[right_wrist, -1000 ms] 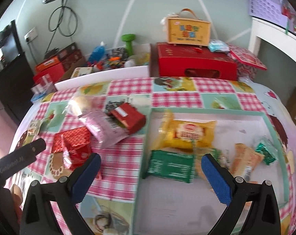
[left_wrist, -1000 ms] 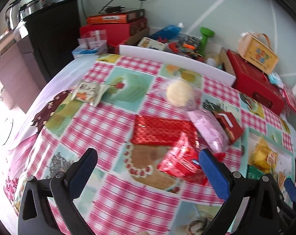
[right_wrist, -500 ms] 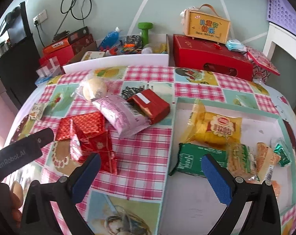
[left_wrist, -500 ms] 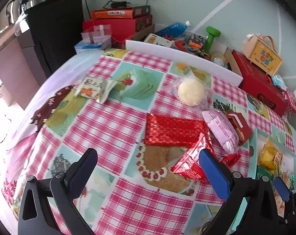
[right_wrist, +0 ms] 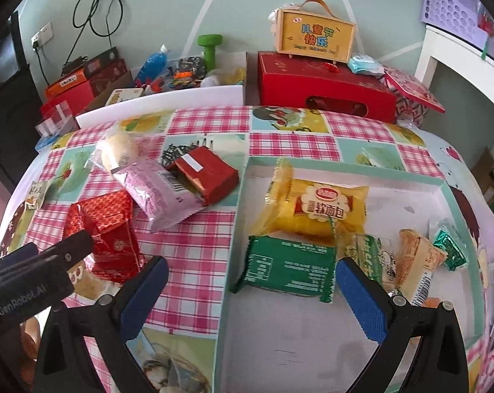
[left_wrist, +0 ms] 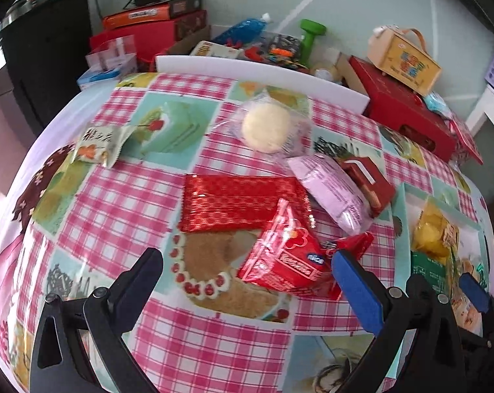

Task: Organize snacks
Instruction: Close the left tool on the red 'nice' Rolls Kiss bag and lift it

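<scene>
Loose snacks lie on the checked tablecloth: a red wafer bag (left_wrist: 287, 257), a flat red foil pack (left_wrist: 237, 201), a pink packet (left_wrist: 332, 191), a small red box (left_wrist: 368, 180), a round bun in clear wrap (left_wrist: 268, 127) and a small pale sachet (left_wrist: 98, 144). My left gripper (left_wrist: 247, 271) stands open just before the red wafer bag, holding nothing. My right gripper (right_wrist: 250, 283) hangs open over the front edge of a shallow mint-rimmed tray (right_wrist: 440, 185). The tray holds a yellow bread pack (right_wrist: 319, 211), a green packet (right_wrist: 289, 268) and several smaller snacks.
Behind the table's far edge stand a large red gift box (right_wrist: 325, 90) with a yellow carry box (right_wrist: 315, 37) on top, a green dumbbell (right_wrist: 209, 44) and stacked cartons (left_wrist: 148, 23). A white board (left_wrist: 263, 68) lines the back edge. A black cabinet (left_wrist: 34, 55) stands at left.
Both grippers have drawn closer to the table and shifted left. The red wafer bag now sits nearer my left fingers. Both grippers stayed open; no snack has moved.
</scene>
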Demonstrator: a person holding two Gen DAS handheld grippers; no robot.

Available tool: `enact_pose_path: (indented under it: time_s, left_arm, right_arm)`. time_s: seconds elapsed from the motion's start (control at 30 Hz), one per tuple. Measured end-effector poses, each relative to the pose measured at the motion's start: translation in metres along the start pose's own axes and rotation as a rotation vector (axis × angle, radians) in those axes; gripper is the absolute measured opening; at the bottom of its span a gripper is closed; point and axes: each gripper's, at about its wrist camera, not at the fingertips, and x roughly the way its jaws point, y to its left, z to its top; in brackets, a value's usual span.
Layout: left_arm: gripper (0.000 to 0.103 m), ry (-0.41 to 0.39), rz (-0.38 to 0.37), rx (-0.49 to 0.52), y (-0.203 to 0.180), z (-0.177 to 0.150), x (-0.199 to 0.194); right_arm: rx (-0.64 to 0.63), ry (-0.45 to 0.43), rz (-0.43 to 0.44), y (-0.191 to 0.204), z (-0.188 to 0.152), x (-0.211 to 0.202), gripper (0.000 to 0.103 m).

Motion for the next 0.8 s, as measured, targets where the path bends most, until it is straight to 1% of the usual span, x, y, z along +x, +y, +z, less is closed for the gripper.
enact_pose_path:
  time_s: [0.1,0.3,0.43,0.5,0.63,0.8]
  left_arm:
    - [0.103,0.004,-0.02,0.019,-0.006,0.0,0.004]
    - [0.103,0.017,-0.036,0.049,-0.018,0.002,0.012]
    - [0.102,0.033,-0.079,0.048,-0.026,0.001,0.021]
    - [0.102,0.037,-0.087,0.05,-0.029,0.001,0.025]
    - [0.097,0.036,-0.093,0.049,-0.034,0.001,0.031]
    - [0.091,0.057,-0.085,0.031,-0.032,-0.001,0.041]
  right_arm:
    - [-0.002,0.013,-0.009,-0.002,-0.001,0.003,0.103]
    - [0.012,0.029,-0.015,-0.007,-0.003,0.007,0.103]
    - [0.009,0.037,-0.022,-0.008,-0.003,0.009,0.103]
    - [0.006,0.041,-0.025,-0.007,-0.003,0.01,0.103]
    - [0.005,0.044,-0.025,-0.008,-0.003,0.011,0.103]
    - [0.002,0.052,-0.03,-0.009,-0.004,0.013,0.103]
